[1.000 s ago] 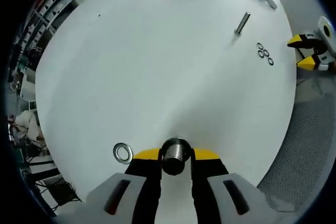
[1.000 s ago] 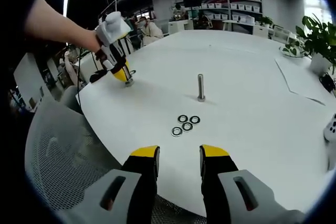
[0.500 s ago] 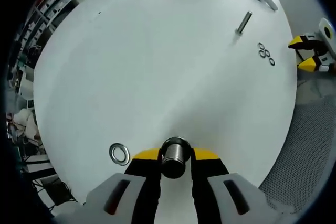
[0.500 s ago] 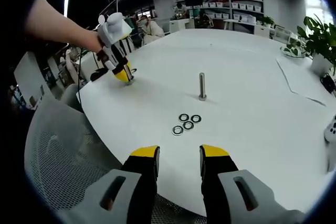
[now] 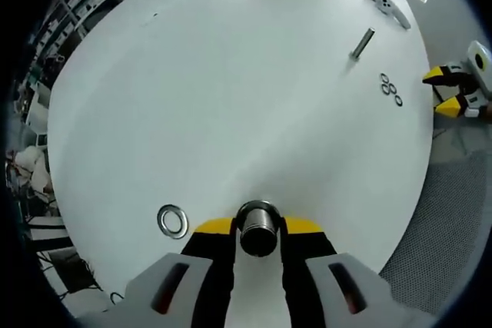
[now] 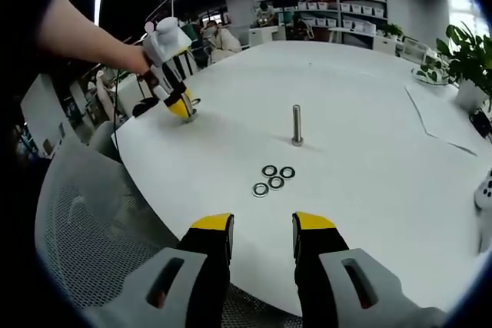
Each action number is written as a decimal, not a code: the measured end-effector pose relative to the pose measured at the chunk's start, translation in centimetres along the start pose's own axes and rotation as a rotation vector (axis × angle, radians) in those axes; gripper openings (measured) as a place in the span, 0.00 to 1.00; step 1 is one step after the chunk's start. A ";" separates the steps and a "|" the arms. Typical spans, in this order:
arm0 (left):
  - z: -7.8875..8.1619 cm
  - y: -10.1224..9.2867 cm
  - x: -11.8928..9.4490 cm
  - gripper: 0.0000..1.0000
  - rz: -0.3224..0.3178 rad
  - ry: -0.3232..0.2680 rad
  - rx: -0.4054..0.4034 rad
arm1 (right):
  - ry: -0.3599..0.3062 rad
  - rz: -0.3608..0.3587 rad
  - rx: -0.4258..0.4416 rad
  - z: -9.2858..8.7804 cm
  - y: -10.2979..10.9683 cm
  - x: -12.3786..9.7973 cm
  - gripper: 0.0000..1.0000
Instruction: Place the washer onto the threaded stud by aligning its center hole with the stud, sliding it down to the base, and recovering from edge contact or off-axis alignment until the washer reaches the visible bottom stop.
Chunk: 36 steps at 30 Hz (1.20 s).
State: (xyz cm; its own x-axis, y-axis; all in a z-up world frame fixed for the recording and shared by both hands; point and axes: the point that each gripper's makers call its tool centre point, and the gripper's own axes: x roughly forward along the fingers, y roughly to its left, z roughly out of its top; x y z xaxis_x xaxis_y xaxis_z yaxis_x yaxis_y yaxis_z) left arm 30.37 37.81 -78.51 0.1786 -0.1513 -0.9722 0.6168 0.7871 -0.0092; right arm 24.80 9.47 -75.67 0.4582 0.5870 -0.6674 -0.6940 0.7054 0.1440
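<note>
I count two bolts and four washers on the round white table (image 6: 369, 113). My left gripper (image 5: 258, 226) is pinching one bolt (image 5: 257, 228) between its yellow-tipped jaws; in the left gripper view I look straight down its end, so its long axis runs toward the camera, and in the right gripper view the same gripper (image 6: 183, 107) holds it roughly upright near the table's left edge. One loose washer (image 5: 172, 220) lies flat on the table just left of that bolt, apart from it. The second bolt (image 6: 297, 126) stands upright near the middle of the table, head down, its long axis vertical. Three more washers (image 6: 274, 177) lie flat in a tight cluster just nearer to me than that standing bolt, close to my right gripper (image 6: 262, 228), whose jaws are spread apart with nothing between them above the near table edge. A mesh chair (image 6: 92, 220) sits at the near left, and a potted plant (image 6: 469, 59) stands at the far right.
</note>
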 end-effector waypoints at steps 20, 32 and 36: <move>-0.9 0.1 -0.5 0.26 -0.007 0.003 -0.011 | 0.001 0.003 -0.002 0.0 0.1 0.0 0.33; -2.1 0.1 -0.4 0.30 -0.010 0.024 -0.034 | 0.002 0.007 -0.006 0.0 0.1 0.0 0.33; -2.6 0.3 -0.5 0.31 -0.012 0.033 -0.042 | 0.003 0.007 -0.006 0.0 0.2 0.0 0.33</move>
State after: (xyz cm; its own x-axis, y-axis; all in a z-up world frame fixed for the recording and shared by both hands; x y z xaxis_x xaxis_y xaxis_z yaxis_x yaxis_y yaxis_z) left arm 28.47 39.62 -78.67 0.1457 -0.1416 -0.9791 0.5857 0.8100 -0.0300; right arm 24.68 9.59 -75.69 0.4515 0.5910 -0.6685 -0.7006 0.6987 0.1446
